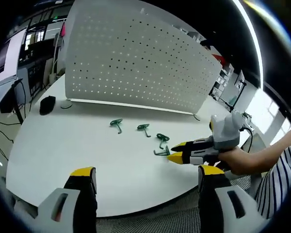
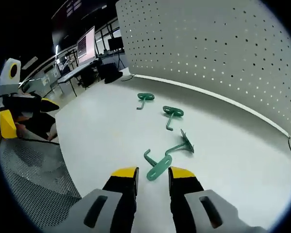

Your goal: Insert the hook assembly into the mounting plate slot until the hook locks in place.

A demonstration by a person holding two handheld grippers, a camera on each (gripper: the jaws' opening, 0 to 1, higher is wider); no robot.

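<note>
Lying just ahead of right hand-held gripper (image 2: 153, 175), green hook (image 2: 158, 169), jaws narrow, seemingly untouched

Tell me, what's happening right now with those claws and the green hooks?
Right gripper open, closing in on nearest green hook. Left gripper open, idle. Pegboard upright behind; nothing in the way.

Lab-like office: desks with monitors (image 2: 86, 44), shelving (image 1: 223, 80) behind.
</note>
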